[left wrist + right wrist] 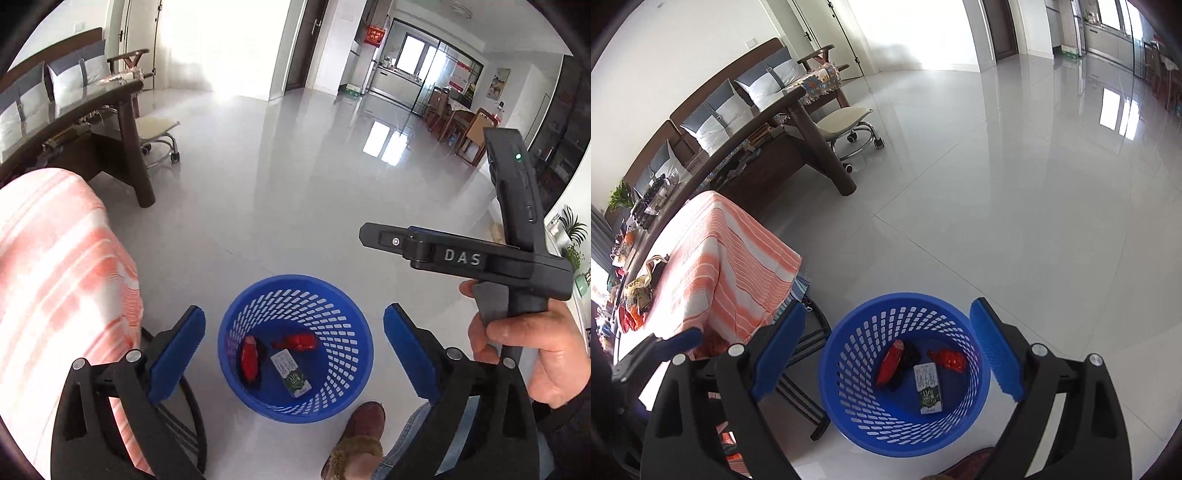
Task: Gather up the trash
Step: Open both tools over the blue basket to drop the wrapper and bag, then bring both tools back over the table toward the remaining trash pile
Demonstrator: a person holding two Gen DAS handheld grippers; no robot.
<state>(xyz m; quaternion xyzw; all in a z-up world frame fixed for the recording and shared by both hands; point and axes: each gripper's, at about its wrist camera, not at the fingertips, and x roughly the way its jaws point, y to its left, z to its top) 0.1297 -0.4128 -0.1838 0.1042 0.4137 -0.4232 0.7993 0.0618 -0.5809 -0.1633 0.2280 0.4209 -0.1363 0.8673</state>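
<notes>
Grey glossy floor [1015, 192] fills most of both views, washed out by glare near the far doors. Beside it stands a small surface [713, 266] under an orange-striped cloth; the left wrist view cuts it off at the frame edge and shows only its draped side. At its far end lies a heap of clutter [639, 291], too small and warped to name.

On the floor just beside the surface's dark legs stands a blue basket [354, 332] with a slotted wall. Inside, on its bottom, lie a red wrapper [891, 363] against something black that I cannot make out, a crumpled red piece [951, 359], and a white-and-green carton [929, 387] whose print is illegible.

Left gripper [293, 352] hangs above the basket, its jaws wide apart with nothing between them. Right gripper [888, 358] also hovers over the basket, jaws spread and empty; the left view shows its body side-on in a hand [532, 354]. A brown shoe [364, 426] is partly cut off beside the basket.
</notes>
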